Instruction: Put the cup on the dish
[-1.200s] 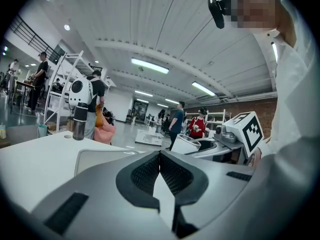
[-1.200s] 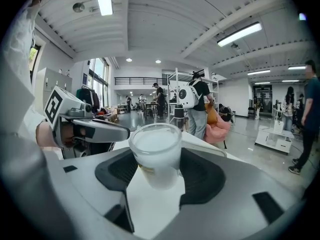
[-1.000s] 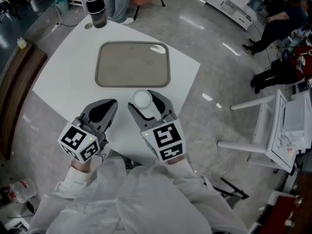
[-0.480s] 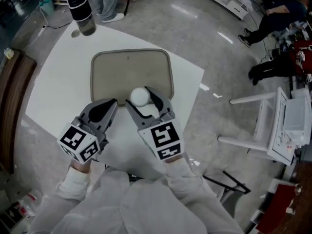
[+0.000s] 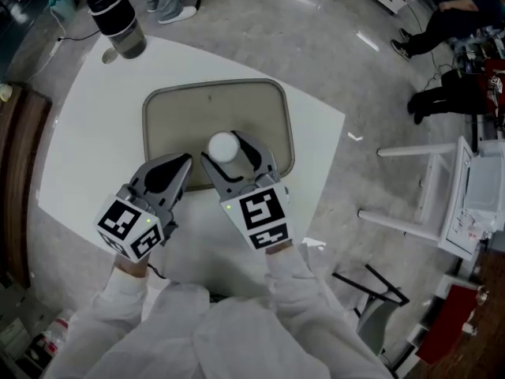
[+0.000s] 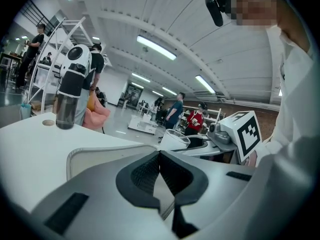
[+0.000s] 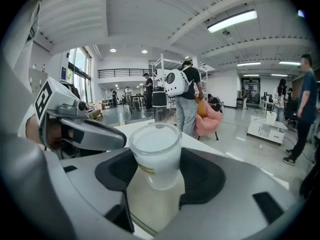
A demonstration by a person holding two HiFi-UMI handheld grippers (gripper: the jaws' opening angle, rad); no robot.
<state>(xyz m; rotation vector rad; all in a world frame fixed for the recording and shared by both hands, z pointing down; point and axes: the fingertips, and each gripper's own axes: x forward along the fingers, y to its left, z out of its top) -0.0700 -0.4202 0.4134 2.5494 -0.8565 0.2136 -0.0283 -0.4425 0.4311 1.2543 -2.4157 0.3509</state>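
White cup (image 5: pixel 223 144) clamped upright in right tongs (image 5: pixel 226 151) over dish (image 5: pixel 207 117), ready to land flat; left tongs (image 5: pixel 183 164) closed, empty, alongside.

**First speaker:** What sort of place is this?

**Second speaker:** A big open-plan lab or workshop hall. A polished grey floor (image 5: pixel 331 61) spreads round a white table (image 5: pixel 71 156). Overhead is a high white ceiling with long strip lights (image 6: pixel 156 48).

**First speaker:** What else shows that?

**Second speaker:** A railed balcony (image 7: pixel 122 73) runs along the far wall. A low white cabinet (image 7: pixel 267 128) stands far right, and a pink armchair (image 7: pixel 209 118) sits nearer. Several people stand about, including a person (image 7: pixel 189 109) wearing a white backpack.
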